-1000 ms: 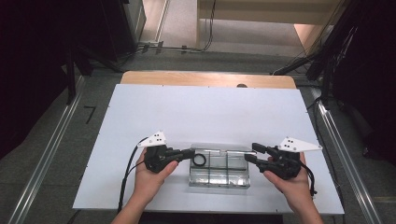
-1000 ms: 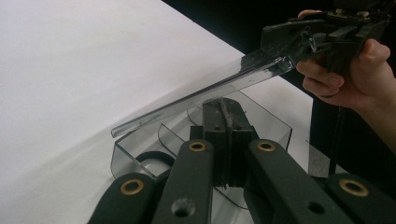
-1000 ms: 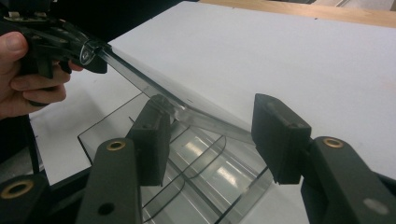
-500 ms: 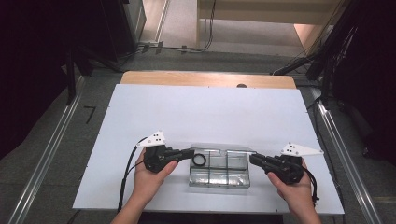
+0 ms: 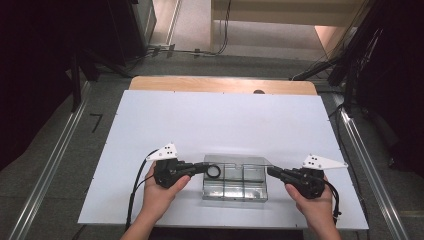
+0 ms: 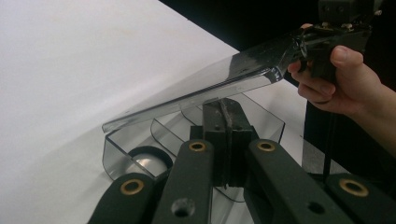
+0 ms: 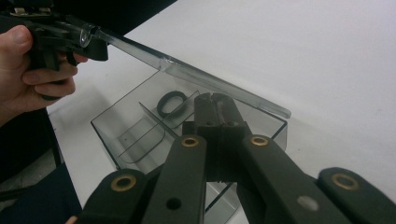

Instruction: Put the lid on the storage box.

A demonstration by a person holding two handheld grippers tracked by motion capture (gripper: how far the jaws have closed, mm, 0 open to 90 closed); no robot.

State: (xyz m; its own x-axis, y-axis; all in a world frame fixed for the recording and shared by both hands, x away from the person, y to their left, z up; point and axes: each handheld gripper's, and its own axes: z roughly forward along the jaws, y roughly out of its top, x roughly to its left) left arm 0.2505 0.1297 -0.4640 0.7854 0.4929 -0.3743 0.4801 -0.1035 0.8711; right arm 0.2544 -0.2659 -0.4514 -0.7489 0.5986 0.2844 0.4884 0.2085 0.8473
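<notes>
A clear plastic box (image 5: 235, 196) with dividers sits at the front middle of the white table. A black ring (image 5: 214, 171) lies in its left end compartment, also seen as ring (image 6: 148, 155) and ring (image 7: 170, 102). The box's clear lid (image 6: 196, 93) is raised at a slant above the box, lid (image 7: 210, 77). My left gripper (image 5: 209, 168) is shut on the lid's left end, as the left gripper (image 7: 95, 39) shows from across. My right gripper (image 5: 270, 172) has just been closing and pinches the lid's right end, right gripper (image 6: 299, 44).
The white board (image 5: 220, 125) stretches wide behind the box, with a wooden table edge (image 5: 220, 84) at the back. Metal rails (image 5: 50, 165) run along both sides on the grey floor. A black cable (image 5: 137, 185) trails from the left gripper.
My right gripper slid a little toward the table's front along the box's right end and its jaws came together. The left hand stayed put.
</notes>
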